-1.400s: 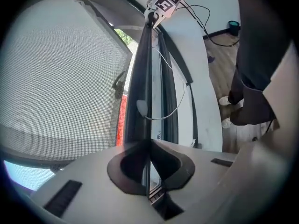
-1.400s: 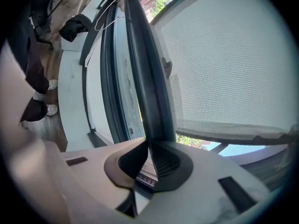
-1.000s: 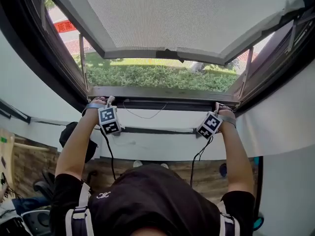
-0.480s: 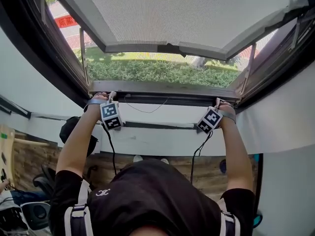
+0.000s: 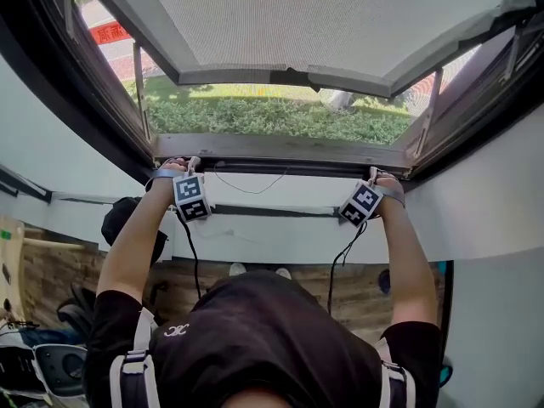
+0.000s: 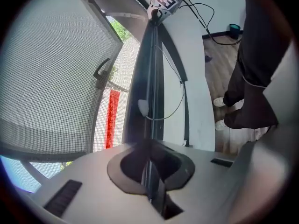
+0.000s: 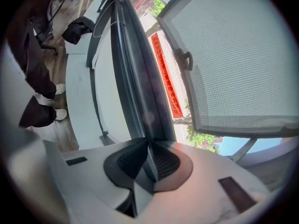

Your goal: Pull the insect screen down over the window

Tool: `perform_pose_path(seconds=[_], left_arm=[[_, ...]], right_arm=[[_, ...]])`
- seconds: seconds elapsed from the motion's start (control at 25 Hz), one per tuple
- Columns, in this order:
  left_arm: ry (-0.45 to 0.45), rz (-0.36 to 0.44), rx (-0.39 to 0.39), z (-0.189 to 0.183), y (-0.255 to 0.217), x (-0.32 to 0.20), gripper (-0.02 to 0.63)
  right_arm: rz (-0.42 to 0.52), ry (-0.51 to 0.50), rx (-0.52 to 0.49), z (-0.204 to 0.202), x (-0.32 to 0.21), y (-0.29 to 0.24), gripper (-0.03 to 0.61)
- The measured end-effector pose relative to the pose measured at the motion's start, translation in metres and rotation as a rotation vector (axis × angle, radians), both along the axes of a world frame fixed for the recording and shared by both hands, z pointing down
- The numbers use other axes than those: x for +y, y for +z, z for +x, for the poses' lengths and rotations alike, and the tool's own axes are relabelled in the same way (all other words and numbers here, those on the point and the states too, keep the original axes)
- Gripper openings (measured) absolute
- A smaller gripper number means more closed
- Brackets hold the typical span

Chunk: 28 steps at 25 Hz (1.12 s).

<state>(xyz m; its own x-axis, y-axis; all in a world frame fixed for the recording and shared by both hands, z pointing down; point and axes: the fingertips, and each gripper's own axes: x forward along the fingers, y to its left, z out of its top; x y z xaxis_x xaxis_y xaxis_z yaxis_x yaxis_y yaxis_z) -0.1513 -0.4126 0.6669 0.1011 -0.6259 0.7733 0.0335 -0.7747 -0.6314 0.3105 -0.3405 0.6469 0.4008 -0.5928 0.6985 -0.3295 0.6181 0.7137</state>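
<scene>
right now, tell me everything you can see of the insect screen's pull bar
The pull bar is a long, slim, dark grey strip that looks like metal. It runs level across the bottom of the window opening. Fine grey mesh stretches away from its outer side. The left hand-held gripper and the right hand-held gripper are each shut on its thin edge, near opposite ends. A thin cord droops just below it.

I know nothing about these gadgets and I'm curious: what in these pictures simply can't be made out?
- Head view: exactly where the left gripper and right gripper pinch the bar, hidden behind the grippers themselves.
- Head view: the red banner, writing too small and blurred.
- Head view: the window frame, upper part cut off by the picture's top edge.
</scene>
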Motion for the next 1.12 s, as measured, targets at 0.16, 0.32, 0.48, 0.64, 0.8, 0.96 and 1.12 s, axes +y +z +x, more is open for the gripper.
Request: perform_pose_path(seconds=[0.16,0.32,0.48,0.64,0.8,0.96,1.12], left_arm=[[0.005,0.033,0.008,-0.001,0.008,-0.001,0.026],[0.006,0.042,-0.003,0.000,0.007,-0.002,0.026],[-0.018,0.069,0.011,-0.001,0.009,-0.005,0.029],[-0.028,0.069,0.019,-0.001,0.008,-0.006,0.029],[-0.041,-0.020,0.051,0.001,0.015,0.003,0.101],[-0.044,-0.116,0.072,0.002,0.020,0.014,0.221],[-0.046,-0.075,0.057,0.001,0.022,0.013,0.213]], right_arm=[[-0.024,-0.006,0.022,-0.001,0.002,0.007,0.038],[-0.046,-0.044,0.087,0.001,-0.001,0.006,0.035],[-0.101,-0.040,0.054,-0.003,0.006,0.022,0.188],[-0.113,-0.036,0.037,-0.002,0.010,0.024,0.201],[-0.078,-0.050,0.026,-0.002,0.005,0.026,0.200],[-0.047,-0.055,-0.035,-0.014,0.002,0.017,0.199],[-0.061,-0.055,0.018,-0.008,0.005,0.022,0.201]])
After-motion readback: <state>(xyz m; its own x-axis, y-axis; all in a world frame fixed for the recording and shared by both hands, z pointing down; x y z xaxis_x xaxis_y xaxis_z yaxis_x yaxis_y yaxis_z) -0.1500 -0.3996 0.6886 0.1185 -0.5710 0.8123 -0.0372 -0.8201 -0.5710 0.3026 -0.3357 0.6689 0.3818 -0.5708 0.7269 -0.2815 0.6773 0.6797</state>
